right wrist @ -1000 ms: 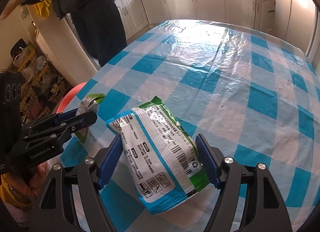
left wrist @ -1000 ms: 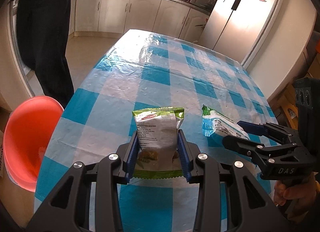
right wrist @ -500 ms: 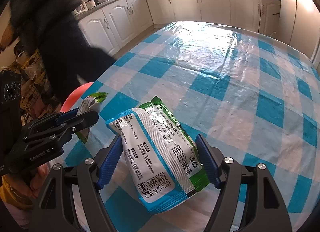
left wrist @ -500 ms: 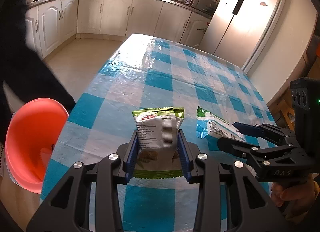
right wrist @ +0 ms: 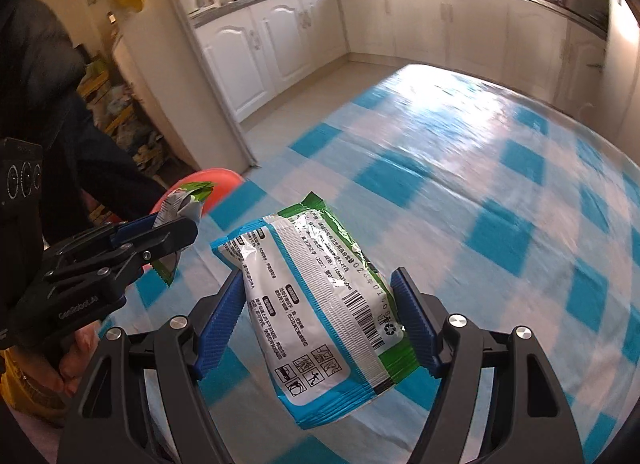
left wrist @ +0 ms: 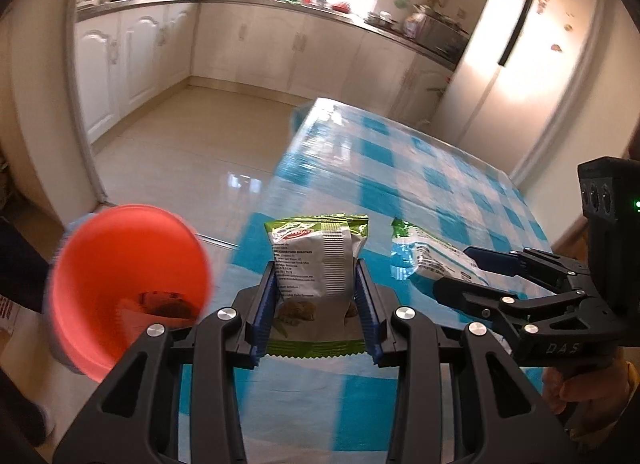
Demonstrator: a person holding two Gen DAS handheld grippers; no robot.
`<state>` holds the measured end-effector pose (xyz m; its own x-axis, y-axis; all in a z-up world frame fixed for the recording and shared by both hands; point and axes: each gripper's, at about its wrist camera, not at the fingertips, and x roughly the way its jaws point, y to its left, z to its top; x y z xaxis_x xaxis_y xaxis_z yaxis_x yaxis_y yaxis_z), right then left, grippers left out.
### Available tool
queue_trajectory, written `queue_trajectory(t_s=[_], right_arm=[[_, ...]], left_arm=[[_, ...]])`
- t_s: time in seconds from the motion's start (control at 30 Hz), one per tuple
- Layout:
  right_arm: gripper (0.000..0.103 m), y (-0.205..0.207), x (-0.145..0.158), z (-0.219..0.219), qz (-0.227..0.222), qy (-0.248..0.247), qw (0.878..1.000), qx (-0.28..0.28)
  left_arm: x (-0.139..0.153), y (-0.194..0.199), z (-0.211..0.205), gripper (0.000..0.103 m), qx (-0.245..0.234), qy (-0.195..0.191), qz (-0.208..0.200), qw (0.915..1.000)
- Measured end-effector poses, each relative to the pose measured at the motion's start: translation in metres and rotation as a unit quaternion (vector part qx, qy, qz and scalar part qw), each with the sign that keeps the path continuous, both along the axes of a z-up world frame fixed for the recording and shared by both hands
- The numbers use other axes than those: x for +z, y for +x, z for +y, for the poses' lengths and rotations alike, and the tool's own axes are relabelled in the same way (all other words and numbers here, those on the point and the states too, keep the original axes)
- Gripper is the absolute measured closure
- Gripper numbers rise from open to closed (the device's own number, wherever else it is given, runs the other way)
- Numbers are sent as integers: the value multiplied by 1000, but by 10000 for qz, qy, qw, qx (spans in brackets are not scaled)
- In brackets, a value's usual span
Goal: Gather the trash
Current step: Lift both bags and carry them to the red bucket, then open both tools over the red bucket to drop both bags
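Note:
My left gripper [left wrist: 316, 296] is shut on a small green and silver snack packet [left wrist: 318, 264], held upright above the table's left edge. Beside it, my right gripper [right wrist: 320, 316] is shut on a larger white, blue and green wipes packet [right wrist: 316, 304], lifted off the tablecloth. In the left wrist view that packet [left wrist: 432, 260] and the right gripper [left wrist: 472, 272] show at the right. The right wrist view shows the left gripper [right wrist: 168, 232] with the snack packet [right wrist: 184, 204] at the left. A red bin [left wrist: 128, 284] stands low at the left of the table, with some dark scrap inside.
The table [right wrist: 500, 204] wears a glossy blue and white checked cloth. Tiled floor [left wrist: 192, 144] lies between it and white kitchen cabinets [left wrist: 280, 44]. A fridge [left wrist: 532, 44] stands at the far right. A person in dark clothes [right wrist: 36, 104] is at the left.
Both grippers swung left with their packets, toward the table's edge and the red bin. The person in dark clothes who stood by the bin has moved out of the left wrist view.

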<state>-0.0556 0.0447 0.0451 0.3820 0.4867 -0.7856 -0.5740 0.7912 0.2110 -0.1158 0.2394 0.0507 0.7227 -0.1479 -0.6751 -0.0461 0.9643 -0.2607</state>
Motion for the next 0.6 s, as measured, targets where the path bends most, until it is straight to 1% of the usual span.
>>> queue_trajectory(t_s=[0.07,0.2,0.3,0.37,0.43,0.5,0.6], right_arm=[[29,3,4,21,-52,8,9997,220],[29,7,9,60,-136,9,9977,659],[29,10,10,100,-199,-7,9943,1051],[29,12,8,122,-195,-22,9921,1241],[29,14,3,145,-197,-70,9892,1450],[29,16,-2,163,-178,-117,9875,1560],[28,23,-16,191,-8,-117,9844,1758]], left_arm=[[1,-3,19,64,259,50,-21,9996],[-4,-7,55,64,757,130,68,9970],[-15,-9,87,64,1193,189,240,9924],[-24,-8,103,64,1398,170,377,9893],[-34,-7,116,64,1550,91,527,9865],[-46,-3,126,64,1651,141,690,9838],[-63,0,137,63,1785,41,898,9798]])
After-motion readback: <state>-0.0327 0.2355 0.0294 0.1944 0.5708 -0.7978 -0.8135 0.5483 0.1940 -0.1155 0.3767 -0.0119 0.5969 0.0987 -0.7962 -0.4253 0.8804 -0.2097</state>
